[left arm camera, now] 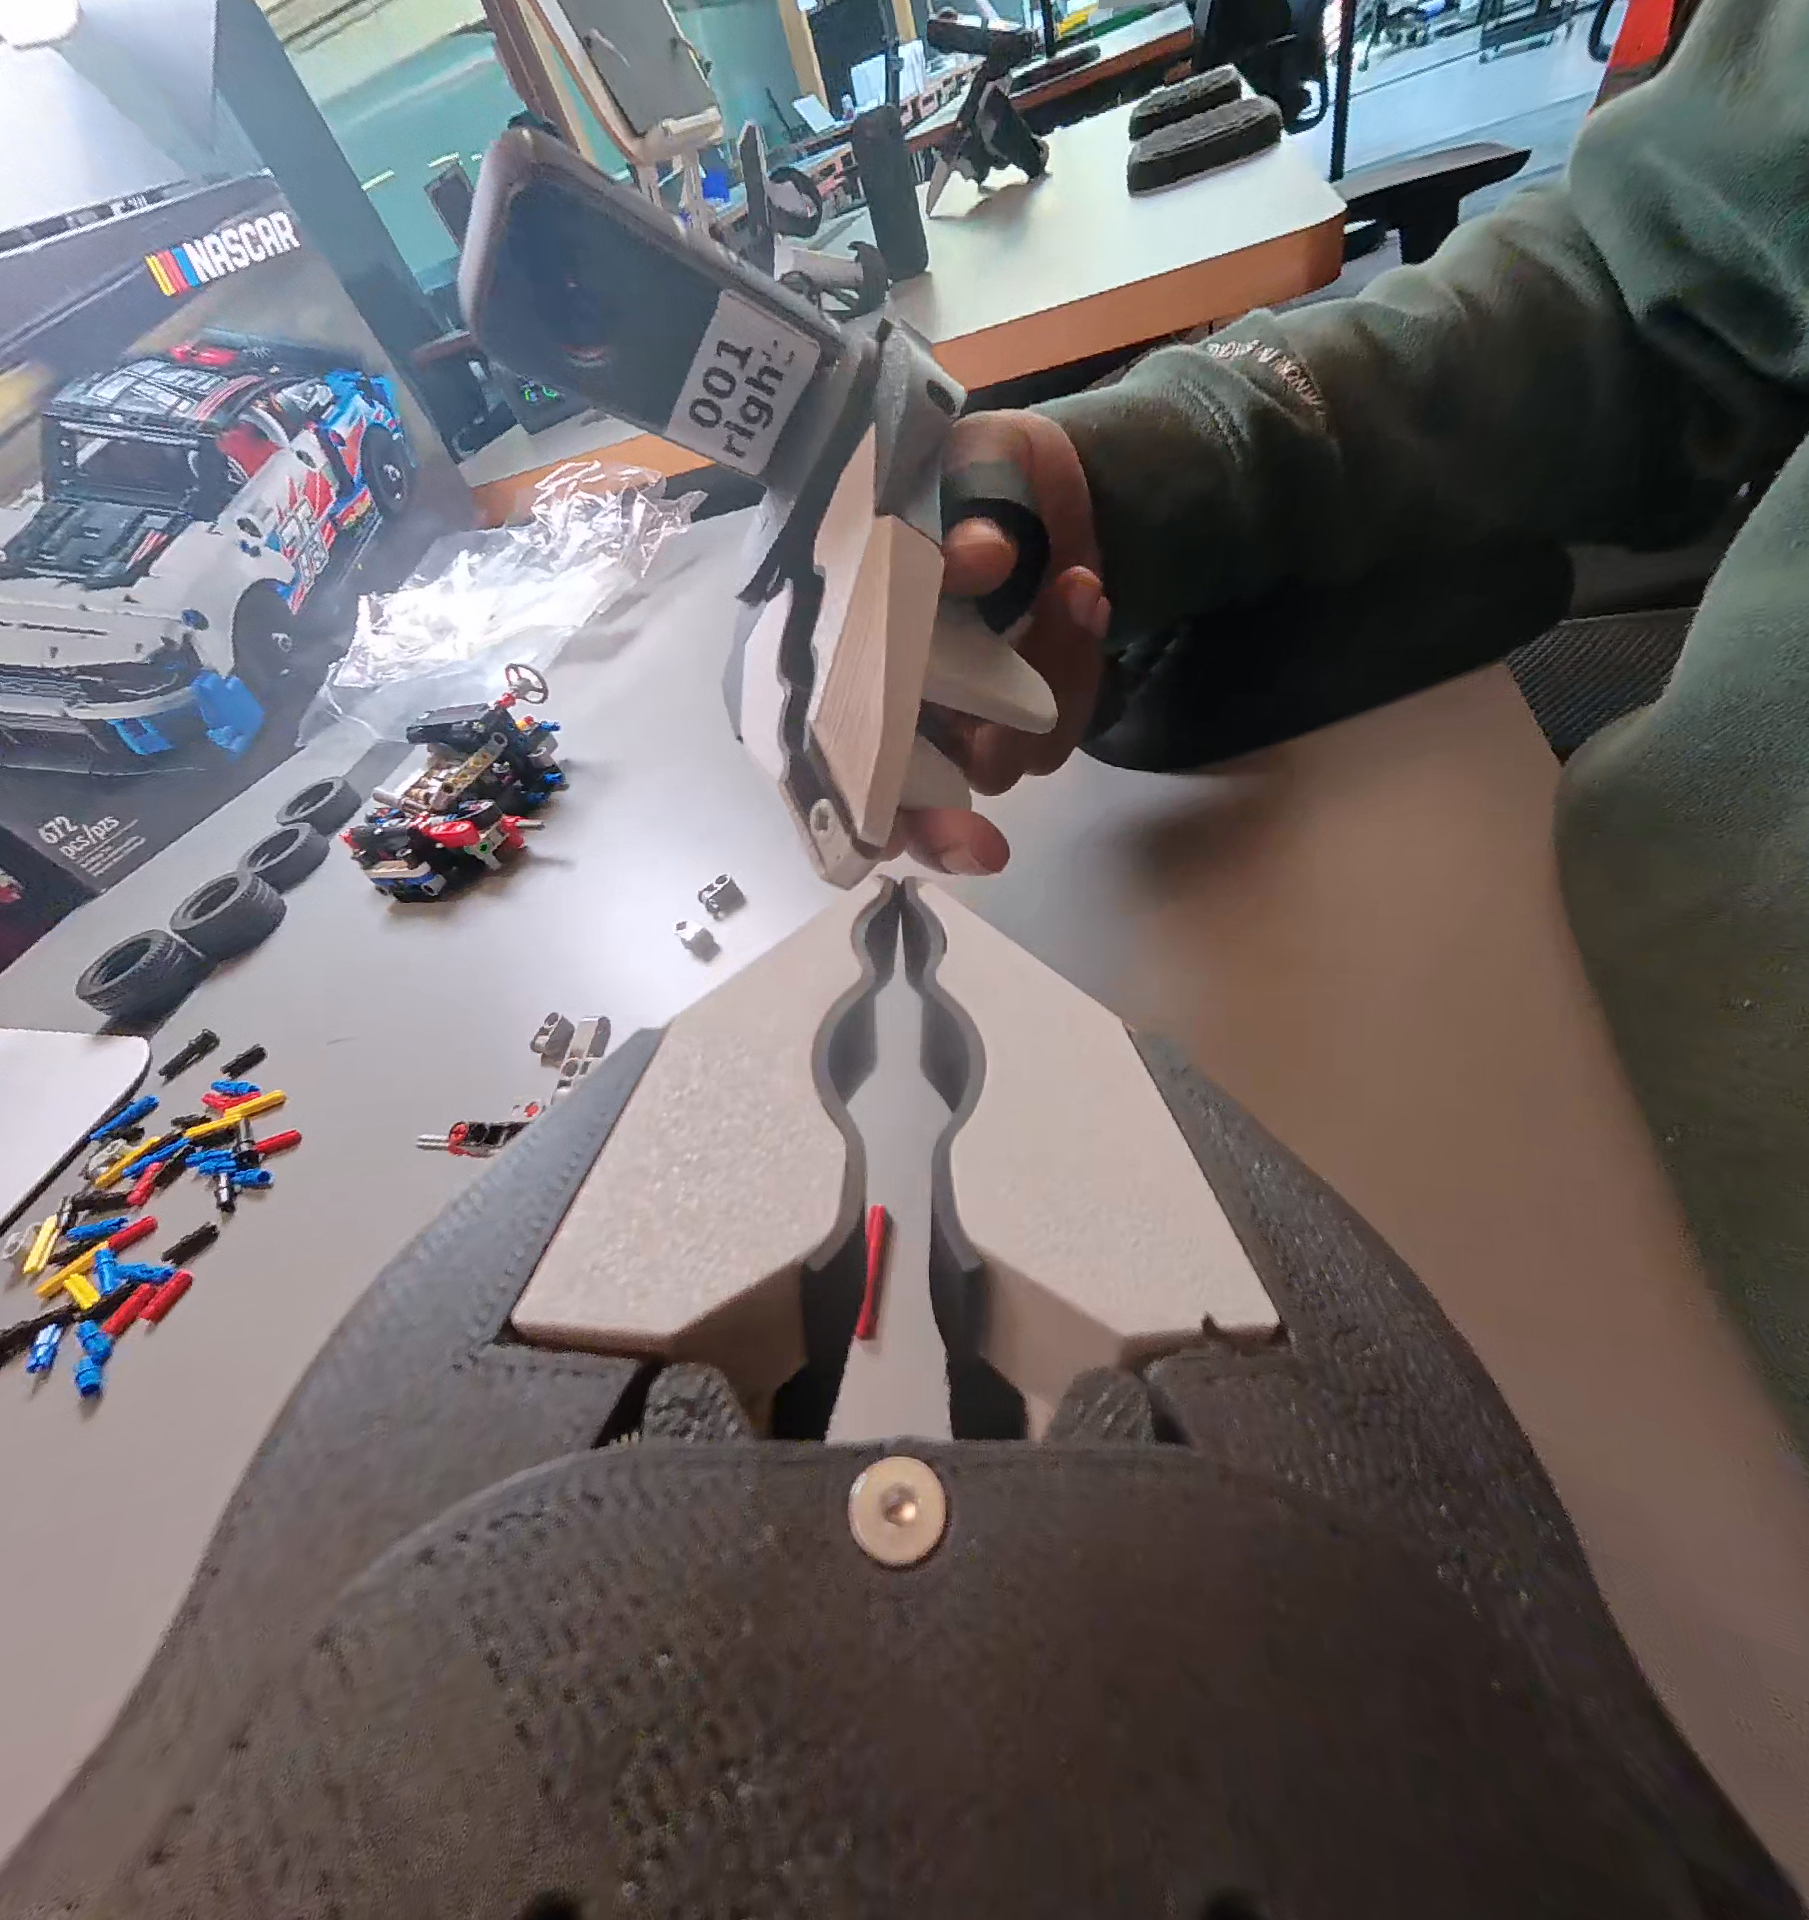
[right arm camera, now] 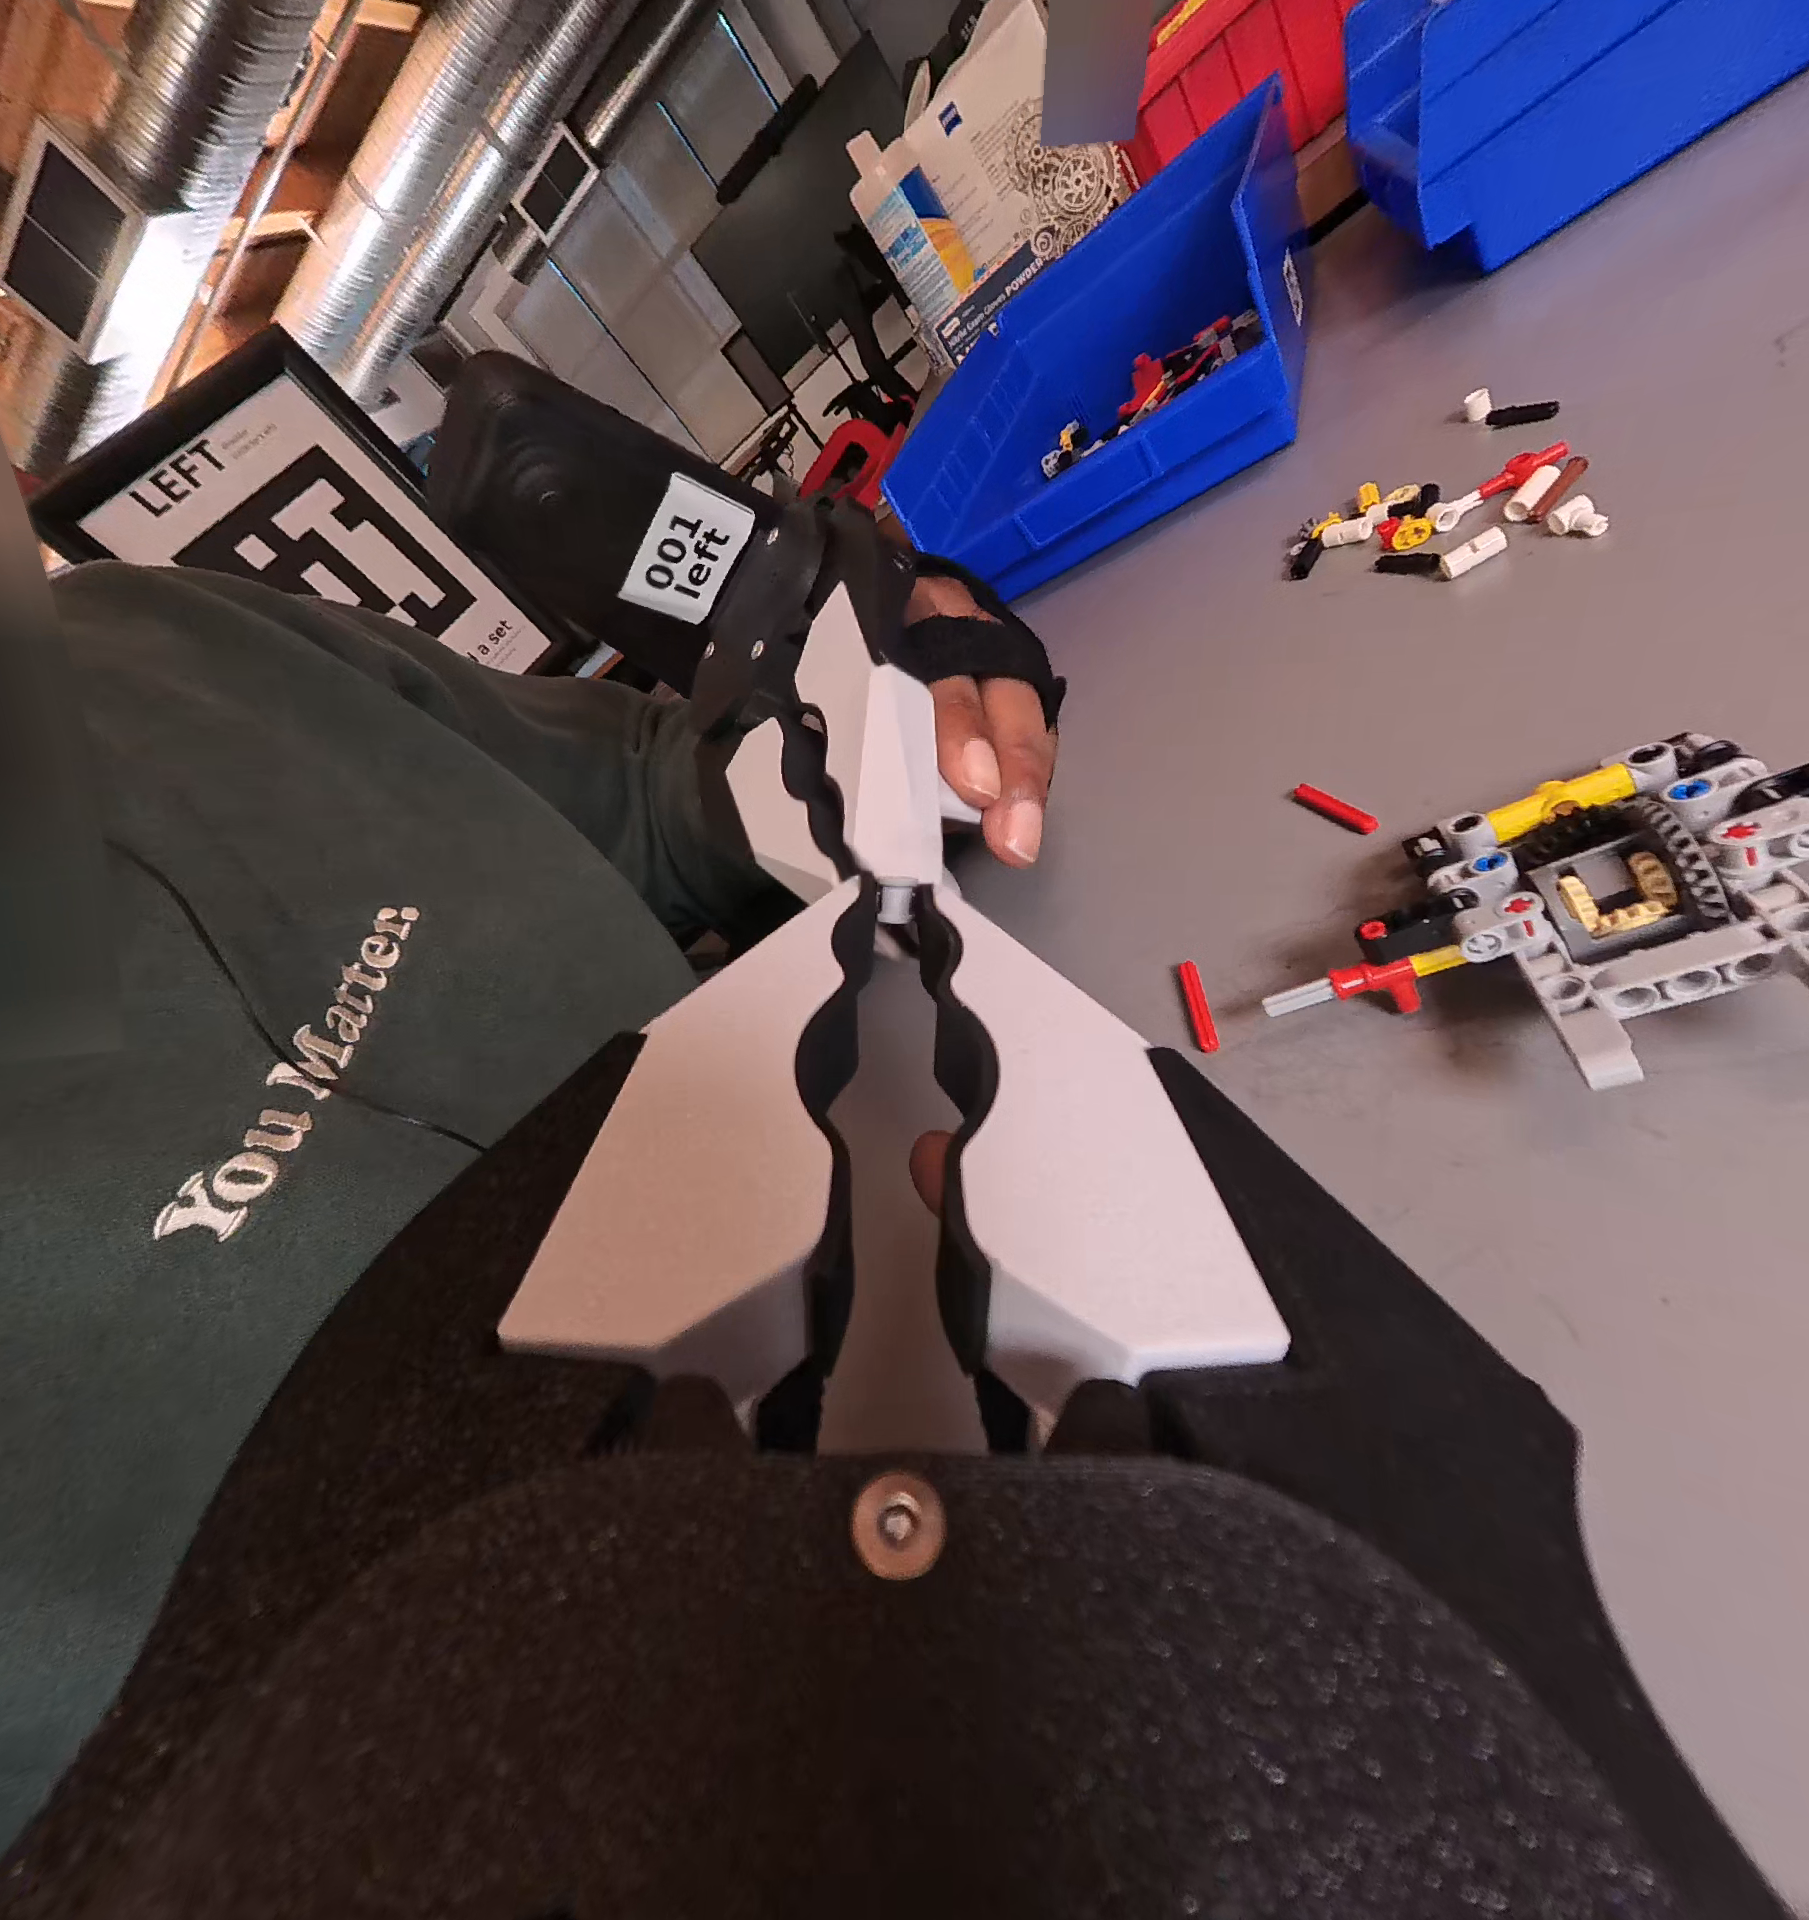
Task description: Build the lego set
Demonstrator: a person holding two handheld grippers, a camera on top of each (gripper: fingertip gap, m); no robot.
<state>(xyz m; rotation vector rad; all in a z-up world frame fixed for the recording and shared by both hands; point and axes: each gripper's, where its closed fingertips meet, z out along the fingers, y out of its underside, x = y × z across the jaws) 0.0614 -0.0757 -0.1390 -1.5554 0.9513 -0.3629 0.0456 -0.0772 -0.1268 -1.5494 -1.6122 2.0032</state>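
Note:
My right gripper [right arm camera: 895, 920] is shut on a small light-grey Lego connector [right arm camera: 896, 900] pinched at its fingertips and held above the grey table [right arm camera: 1399, 1299]. My left gripper [left arm camera: 901, 896] is shut, tip to tip with the right one. In the right wrist view the left gripper [right arm camera: 876, 881] comes down from above and touches the connector's top. In the left wrist view the right gripper [left arm camera: 850, 868] hangs just over my tips, and the connector is hidden there. A grey Lego gear-frame assembly [right arm camera: 1606, 914] lies to the right on the table.
Two red axles [right arm camera: 1334, 808] [right arm camera: 1196, 1006] lie near the frame. Blue bins [right arm camera: 1118, 416] and loose parts [right arm camera: 1440, 520] sit behind. The left wrist view shows the set's box [left arm camera: 152, 520], a small build [left arm camera: 464, 790], tyres [left arm camera: 225, 914], a pile of pins [left arm camera: 131, 1195], and a plastic bag [left arm camera: 495, 592]. The tips of both grippers are at nearly the same place. The small build [left arm camera: 464, 790] is about equally far from each gripper, around 30 cm.

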